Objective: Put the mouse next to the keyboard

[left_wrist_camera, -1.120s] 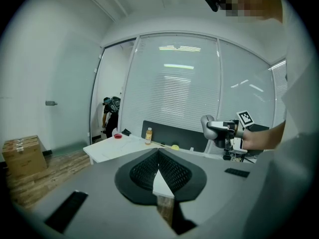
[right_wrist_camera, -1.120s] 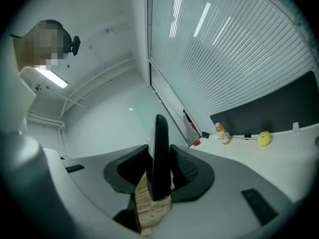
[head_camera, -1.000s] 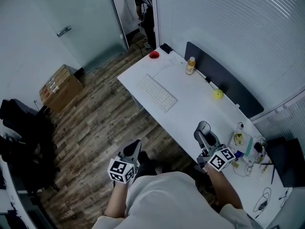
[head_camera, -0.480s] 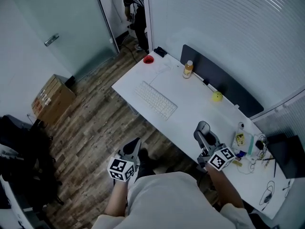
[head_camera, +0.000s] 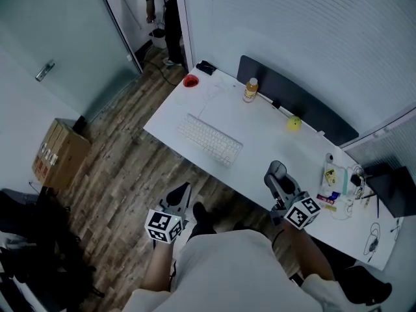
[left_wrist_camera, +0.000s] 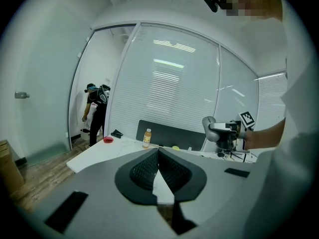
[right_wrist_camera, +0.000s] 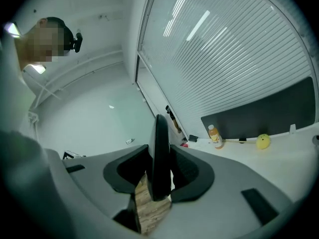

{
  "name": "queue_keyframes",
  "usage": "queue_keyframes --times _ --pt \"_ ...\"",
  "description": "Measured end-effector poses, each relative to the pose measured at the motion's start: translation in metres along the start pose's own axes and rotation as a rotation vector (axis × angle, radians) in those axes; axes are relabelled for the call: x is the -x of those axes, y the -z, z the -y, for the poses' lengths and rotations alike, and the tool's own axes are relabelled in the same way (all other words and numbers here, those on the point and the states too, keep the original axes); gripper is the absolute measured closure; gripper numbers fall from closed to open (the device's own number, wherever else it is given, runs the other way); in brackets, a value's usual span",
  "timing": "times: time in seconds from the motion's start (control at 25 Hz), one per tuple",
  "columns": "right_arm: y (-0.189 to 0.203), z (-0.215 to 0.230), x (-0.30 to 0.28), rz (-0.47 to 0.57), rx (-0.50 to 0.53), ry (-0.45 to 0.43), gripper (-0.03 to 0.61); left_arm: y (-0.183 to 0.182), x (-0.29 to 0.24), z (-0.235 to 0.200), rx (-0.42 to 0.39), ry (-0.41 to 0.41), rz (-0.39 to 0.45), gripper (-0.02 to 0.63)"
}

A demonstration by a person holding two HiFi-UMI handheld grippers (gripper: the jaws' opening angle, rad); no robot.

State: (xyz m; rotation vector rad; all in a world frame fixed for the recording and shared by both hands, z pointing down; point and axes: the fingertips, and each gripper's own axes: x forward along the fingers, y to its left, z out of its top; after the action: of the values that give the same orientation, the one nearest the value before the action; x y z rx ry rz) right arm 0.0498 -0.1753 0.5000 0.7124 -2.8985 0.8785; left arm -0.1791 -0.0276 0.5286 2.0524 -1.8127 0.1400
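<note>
A white keyboard (head_camera: 209,139) lies near the front edge of the long white desk (head_camera: 260,142). My right gripper (head_camera: 277,173) hovers over the desk's front edge, to the right of the keyboard. It is shut on a dark mouse (right_wrist_camera: 160,158), which stands edge-on between the pads in the right gripper view. My left gripper (head_camera: 181,194) hangs over the wooden floor in front of the desk. Its jaws meet at the tips with nothing between them (left_wrist_camera: 158,151). In the left gripper view the right gripper (left_wrist_camera: 215,129) shows beyond the desk's near end.
On the desk stand an orange bottle (head_camera: 250,90), a yellow ball (head_camera: 294,123), a red item (head_camera: 190,80) and cluttered small things with cables (head_camera: 338,181) at the right end. A dark panel (head_camera: 299,112) backs the desk. A cardboard box (head_camera: 55,153) sits on the floor. A person (head_camera: 162,12) stands by the doorway.
In the head view the desk, the keyboard and the box have slid left and down. Both grippers keep their places in the picture, and the right one still holds the mouse.
</note>
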Motion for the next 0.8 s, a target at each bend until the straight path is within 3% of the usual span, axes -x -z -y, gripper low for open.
queue_keyframes --times 0.44,0.8 --pt "0.013 -0.017 -0.038 0.044 -0.051 0.150 0.428 -0.003 -0.021 -0.066 -0.034 0.163 -0.064 0.596" --pt "0.031 -0.011 -0.045 0.011 -0.063 0.239 0.428 0.008 -0.044 -0.079 -0.030 0.249 -0.102 0.595"
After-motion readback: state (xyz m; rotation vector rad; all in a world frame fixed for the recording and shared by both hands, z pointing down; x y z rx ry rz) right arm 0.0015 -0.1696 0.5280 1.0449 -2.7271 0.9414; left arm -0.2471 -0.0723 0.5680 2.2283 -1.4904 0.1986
